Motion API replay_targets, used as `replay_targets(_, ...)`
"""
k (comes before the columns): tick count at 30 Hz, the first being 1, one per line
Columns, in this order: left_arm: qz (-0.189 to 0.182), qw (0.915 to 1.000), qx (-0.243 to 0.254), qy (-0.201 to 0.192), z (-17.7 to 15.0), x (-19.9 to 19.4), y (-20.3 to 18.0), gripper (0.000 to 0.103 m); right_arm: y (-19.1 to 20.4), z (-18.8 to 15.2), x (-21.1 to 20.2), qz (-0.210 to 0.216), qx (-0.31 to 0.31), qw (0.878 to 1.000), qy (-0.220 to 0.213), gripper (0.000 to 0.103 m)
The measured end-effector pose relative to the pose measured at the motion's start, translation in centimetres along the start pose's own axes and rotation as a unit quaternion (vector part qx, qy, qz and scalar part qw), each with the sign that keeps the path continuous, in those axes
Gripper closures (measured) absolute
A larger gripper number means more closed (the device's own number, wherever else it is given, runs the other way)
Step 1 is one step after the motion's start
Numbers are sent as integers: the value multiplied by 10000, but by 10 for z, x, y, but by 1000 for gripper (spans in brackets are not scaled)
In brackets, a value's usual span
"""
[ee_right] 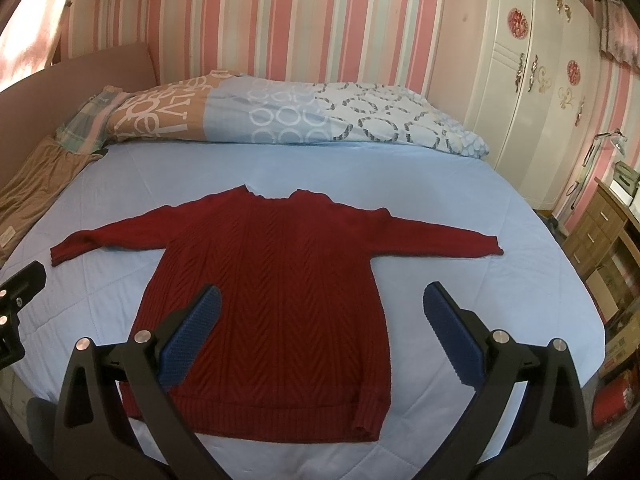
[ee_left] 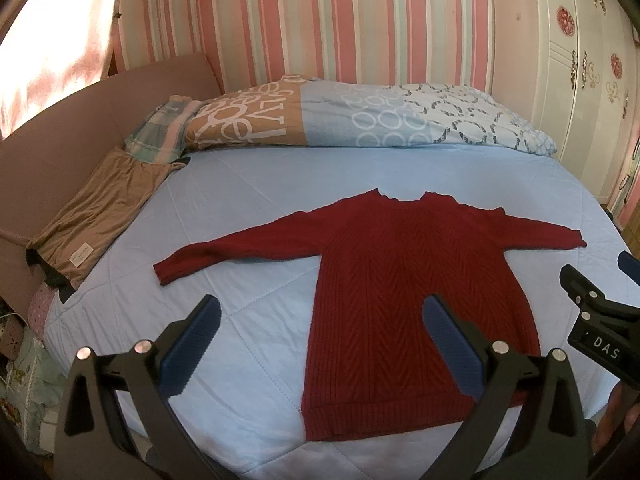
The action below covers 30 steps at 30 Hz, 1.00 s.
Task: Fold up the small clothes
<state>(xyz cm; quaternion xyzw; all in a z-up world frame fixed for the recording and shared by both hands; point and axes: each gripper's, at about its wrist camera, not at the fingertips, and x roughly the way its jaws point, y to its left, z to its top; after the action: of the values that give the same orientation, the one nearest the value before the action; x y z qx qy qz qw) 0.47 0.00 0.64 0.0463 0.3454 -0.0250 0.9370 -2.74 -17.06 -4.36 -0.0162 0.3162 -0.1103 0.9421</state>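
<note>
A dark red knitted sweater (ee_left: 400, 280) (ee_right: 276, 280) lies flat on the light blue bedspread (ee_left: 248, 200), both sleeves spread out sideways, hem towards me. My left gripper (ee_left: 320, 320) hovers open above the sweater's lower left edge, blue pads wide apart and nothing between them. My right gripper (ee_right: 320, 316) hangs open over the sweater's lower right part, also holding nothing. The right gripper's black body (ee_left: 600, 320) shows at the right edge of the left wrist view, and the left gripper's body (ee_right: 16, 304) at the left edge of the right wrist view.
A folded duvet (ee_left: 360, 116) with ring patterns lies along the bed's far side. A tan garment (ee_left: 100, 216) rests by the pink headboard (ee_left: 60, 128) at left. A white wardrobe (ee_right: 532, 80) and wooden drawers (ee_right: 596, 232) stand to the right.
</note>
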Motion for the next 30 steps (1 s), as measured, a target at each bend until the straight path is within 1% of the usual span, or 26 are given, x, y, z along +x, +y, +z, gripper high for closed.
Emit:
replay_targets(15,-3,10000,-1,14,-3,3,2,2,-5,2,5,-16,4,10000,37,3)
replay_targets(18,2,10000,-30,-60,-4,6,7,2,-2,3,14,84,14,10000,37,3)
replay_targets(20,63,9998,-24,-206,-6,10,12,2,3,4,22,149,-9,9999,36,3)
replay_targets(22,201,9995,54,-231,-7,19,16,2,7,8,32,199,-34,9998,25,3)
replay_targets(24,327,9992,158,-161,-9,42,27,2,13,13,43,374,-6,9993,-9,3)
replay_targets(27,260,9995,108,-142,-10,63,41,2,23,23,62,657,3,9978,-121,3)
replay_targets(29,240,9995,-2,-213,-9,74,54,2,31,29,75,659,-56,9977,-147,3)
replay_targets(30,246,9995,-45,-173,-8,82,60,2,35,32,82,631,-104,9978,-148,3)
